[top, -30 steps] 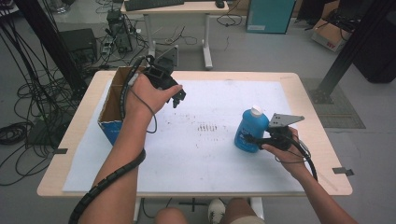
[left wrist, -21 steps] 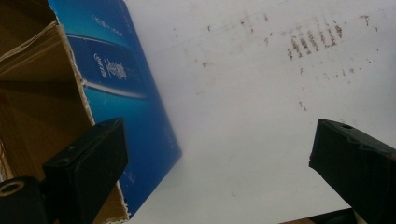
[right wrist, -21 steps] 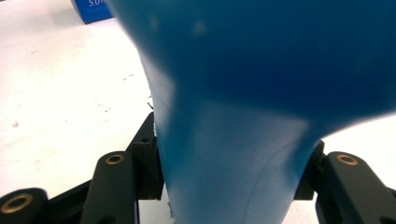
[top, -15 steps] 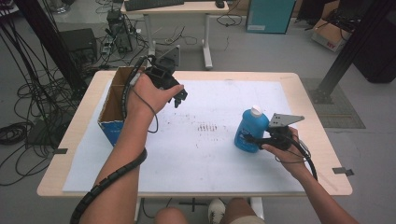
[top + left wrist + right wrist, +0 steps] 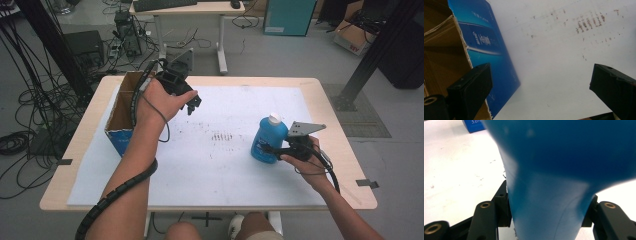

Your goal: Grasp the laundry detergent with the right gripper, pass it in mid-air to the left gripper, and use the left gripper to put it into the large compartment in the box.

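Note:
A blue bottle (image 5: 267,138) with a white cap stands upright on the white sheet at the right. My right gripper (image 5: 270,148) is shut on its lower body; in the right gripper view the blue bottle (image 5: 554,182) sits between both black jaws, pressed on each side. My left gripper (image 5: 192,106) hangs above the sheet next to the open cardboard box (image 5: 120,117), its jaws pointing down. In the left gripper view its two jaws stand wide apart with nothing between them, over the blue box wall (image 5: 489,50) and the white sheet (image 5: 554,62).
The cardboard box with blue sides sits at the table's left edge. The white sheet (image 5: 225,165) covers most of the wooden table (image 5: 65,190) and bears a smudged dark mark (image 5: 222,136) at its centre. Cables and a desk stand beyond the far edge.

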The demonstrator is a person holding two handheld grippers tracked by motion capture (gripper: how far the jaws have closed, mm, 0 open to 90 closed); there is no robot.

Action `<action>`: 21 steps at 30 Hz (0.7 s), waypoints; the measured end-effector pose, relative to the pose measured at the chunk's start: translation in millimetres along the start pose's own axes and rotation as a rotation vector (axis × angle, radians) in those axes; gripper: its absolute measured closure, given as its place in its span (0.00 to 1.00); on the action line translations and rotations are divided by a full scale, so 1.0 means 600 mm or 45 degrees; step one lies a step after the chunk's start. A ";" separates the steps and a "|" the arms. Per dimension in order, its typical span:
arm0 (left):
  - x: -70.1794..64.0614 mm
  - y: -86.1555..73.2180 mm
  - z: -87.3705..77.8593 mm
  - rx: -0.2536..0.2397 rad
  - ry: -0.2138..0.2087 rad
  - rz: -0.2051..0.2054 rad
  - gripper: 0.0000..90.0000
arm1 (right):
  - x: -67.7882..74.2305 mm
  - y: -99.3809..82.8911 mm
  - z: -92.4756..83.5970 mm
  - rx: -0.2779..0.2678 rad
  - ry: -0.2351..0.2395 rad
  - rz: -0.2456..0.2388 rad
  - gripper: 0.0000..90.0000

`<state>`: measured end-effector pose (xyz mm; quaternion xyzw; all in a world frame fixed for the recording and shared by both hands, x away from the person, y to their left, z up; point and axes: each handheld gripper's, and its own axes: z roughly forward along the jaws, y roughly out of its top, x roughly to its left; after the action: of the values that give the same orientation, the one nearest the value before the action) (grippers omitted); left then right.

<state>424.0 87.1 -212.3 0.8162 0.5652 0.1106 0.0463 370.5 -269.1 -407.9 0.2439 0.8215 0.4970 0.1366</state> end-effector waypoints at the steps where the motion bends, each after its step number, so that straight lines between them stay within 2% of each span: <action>1: 0.000 0.000 0.000 -0.004 -0.001 -0.002 0.05 | 0.000 0.000 0.000 -0.001 0.000 0.000 0.49; 7: -0.004 -0.001 -0.003 -0.001 -0.003 0.011 0.05 | 0.000 0.000 0.000 -0.001 0.000 0.001 0.49; 21: -0.002 -0.003 -0.006 -0.010 0.012 0.006 0.05 | 0.000 0.000 0.000 0.000 -0.001 0.003 0.49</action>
<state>421.2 86.4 -209.4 0.8169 0.5629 0.1167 0.0468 370.2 -269.2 -408.1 0.2451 0.8211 0.4971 0.1362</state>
